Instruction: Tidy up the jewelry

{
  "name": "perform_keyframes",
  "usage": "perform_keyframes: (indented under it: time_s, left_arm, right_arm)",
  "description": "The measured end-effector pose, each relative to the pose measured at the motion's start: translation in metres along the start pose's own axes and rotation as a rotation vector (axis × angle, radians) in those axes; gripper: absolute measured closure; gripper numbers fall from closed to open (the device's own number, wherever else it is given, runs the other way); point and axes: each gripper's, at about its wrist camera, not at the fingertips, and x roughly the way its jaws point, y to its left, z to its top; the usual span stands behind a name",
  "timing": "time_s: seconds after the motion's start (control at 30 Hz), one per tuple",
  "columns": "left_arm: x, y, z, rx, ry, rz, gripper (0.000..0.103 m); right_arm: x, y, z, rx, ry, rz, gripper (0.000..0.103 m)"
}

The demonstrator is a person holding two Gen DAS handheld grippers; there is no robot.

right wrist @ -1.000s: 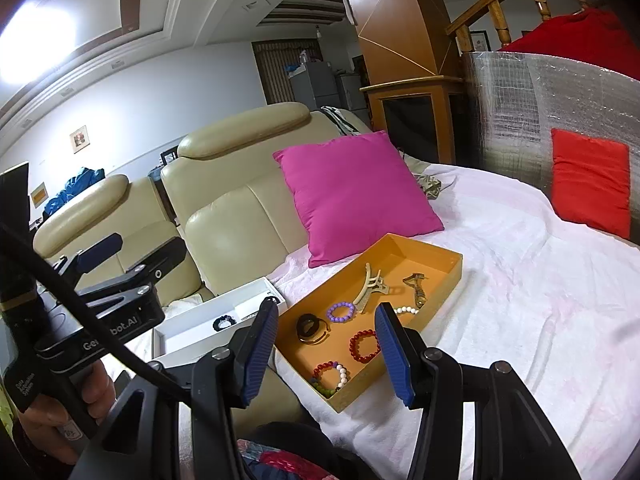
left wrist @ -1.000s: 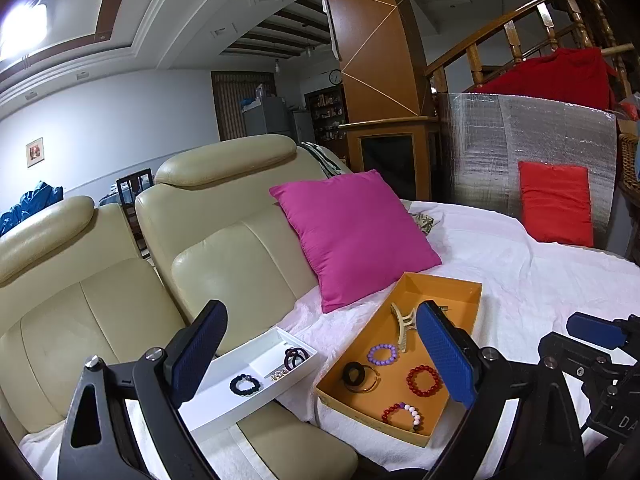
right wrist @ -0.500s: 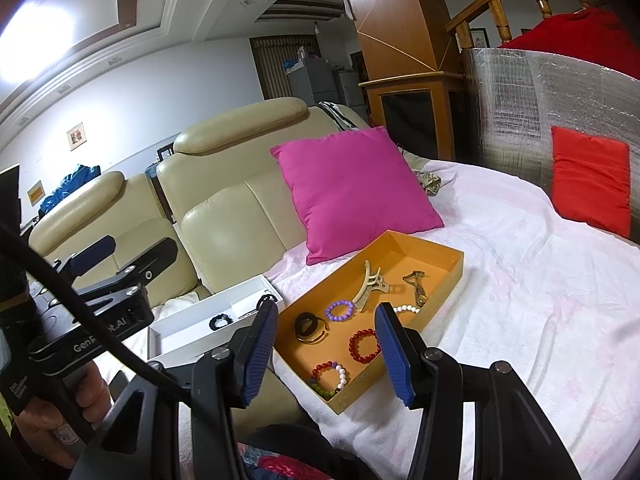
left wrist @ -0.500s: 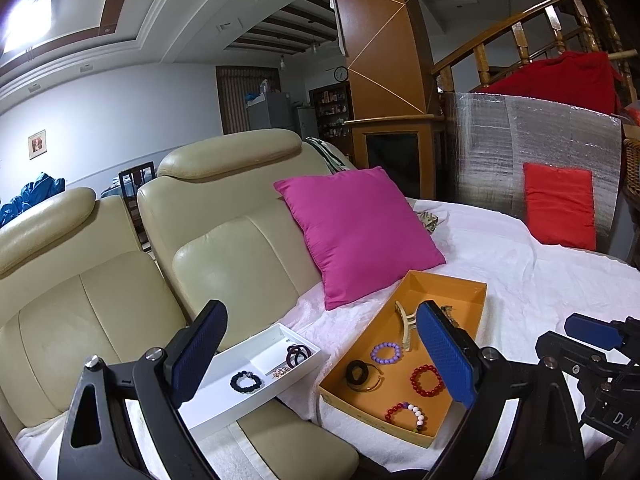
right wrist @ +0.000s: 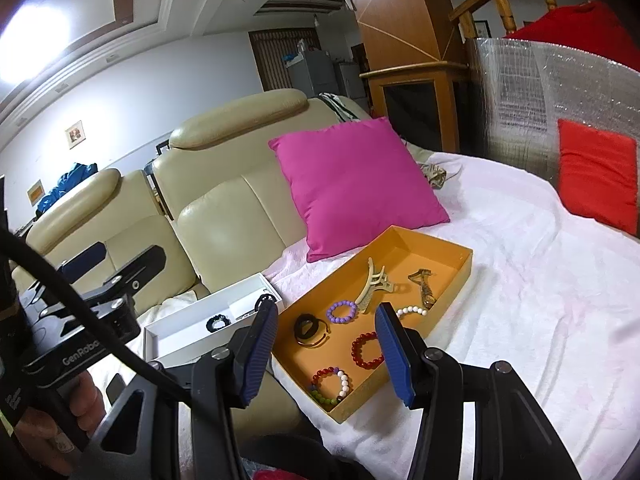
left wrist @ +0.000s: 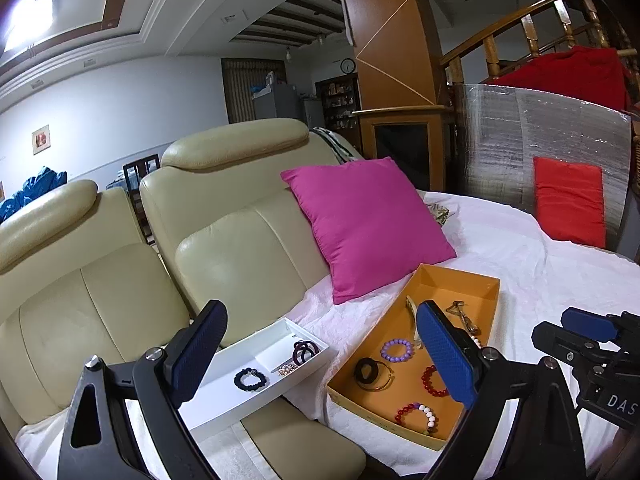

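- Left gripper [left wrist: 320, 354]: jaws wide apart, empty, above the sofa edge.
- Right gripper [right wrist: 326, 350]: jaws apart, nothing between, over the orange tray [right wrist: 440, 248].
- In the orange tray, on the white sheet [right wrist: 540, 300]: purple bracelet [right wrist: 341, 311], red bracelet [right wrist: 366, 350], hair claw [right wrist: 372, 286].
- In the white tray [left wrist: 224, 412], beside it: black bracelet [left wrist: 251, 379].

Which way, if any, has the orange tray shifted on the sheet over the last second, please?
No. The orange tray still sits just below the pink cushion's lower edge, the white box beside it as before; only the view drifted.
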Motion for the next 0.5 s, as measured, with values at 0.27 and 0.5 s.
perform_keyframes:
  time_s: [0.27, 0.5]
  left_arm:
    - [0.02, 0.001, -0.001, -0.006, 0.022, 0.011, 0.008]
    - [0.035, -0.018, 0.001, 0.014, 0.036, -0.006, 0.008]
  right_arm:
    - [0.029, -0.005, 0.003, 0.008, 0.039, 0.004, 0.048]
    - [0.046, -0.02, 0.0, 0.039, 0.047, -0.003, 0.048]
